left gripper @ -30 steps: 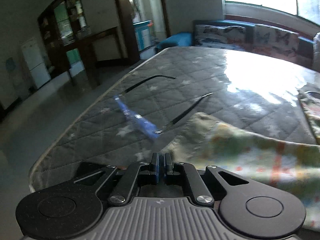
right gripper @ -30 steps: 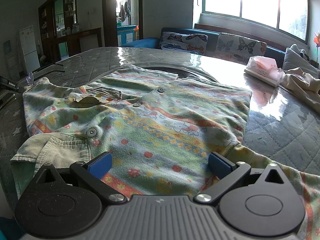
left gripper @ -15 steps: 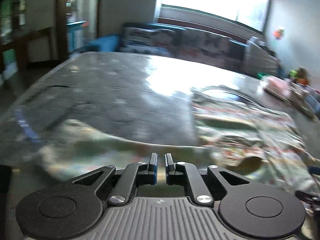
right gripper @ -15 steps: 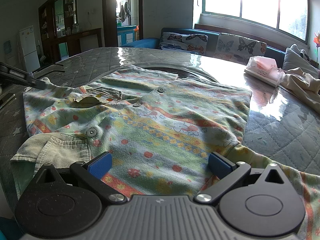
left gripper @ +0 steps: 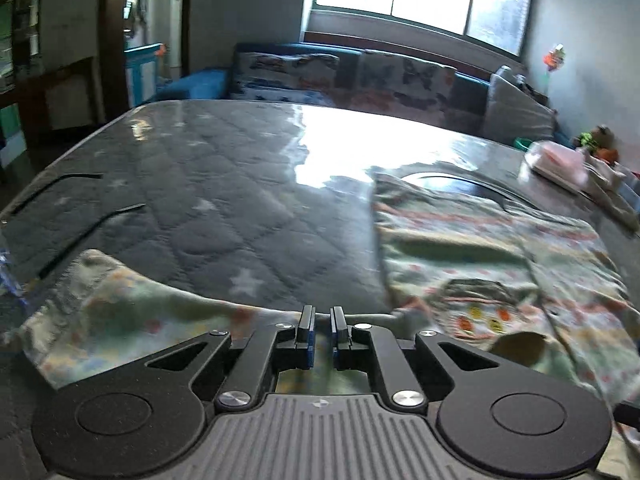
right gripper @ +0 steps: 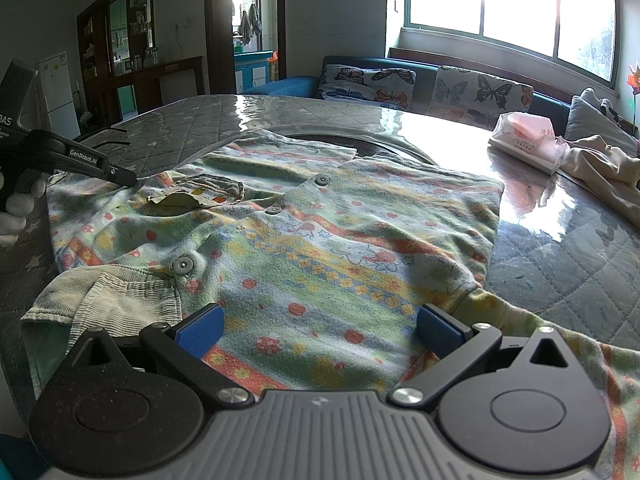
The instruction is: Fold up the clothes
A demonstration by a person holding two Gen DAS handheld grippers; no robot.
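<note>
The left tool (left gripper: 322, 322) has its two blue-lined jaws drawn nearly together, pinching the edge of the patterned shirt (right gripper: 320, 248) where a sleeve (left gripper: 120, 312) meets the body, so a fold of cloth rides up between them. From the other side, that same tool (right gripper: 120, 174) shows as a black arm reaching in over the shirt's far left corner, gripped by a white-gloved hand (right gripper: 18, 204). The right tool (right gripper: 320, 330) stands with its jaws spread wide above the shirt's near hem, one blue pad (right gripper: 202, 328) to each side and nothing caught between them; the cloth simply lies below. The shirt lies face up on the quilted grey counter (right gripper: 580, 256), buttons (right gripper: 183, 265) running in a line up its front, a small pocket (right gripper: 200, 196) near the left tool, and a ribbed greenish cuff (right gripper: 108, 300) folded in just left of the right tool. Beyond the shirt's far edge a dark round ring (right gripper: 384, 146) is set in the counter. Well to the right of the shirt sit a pink pack of tissues (right gripper: 524, 140) and, touching it, a heap of beige cloth (right gripper: 600, 172). Behind the counter runs a blue sofa (right gripper: 420, 76) with butterfly cushions (right gripper: 480, 94) under a bright window (right gripper: 508, 4).
</note>
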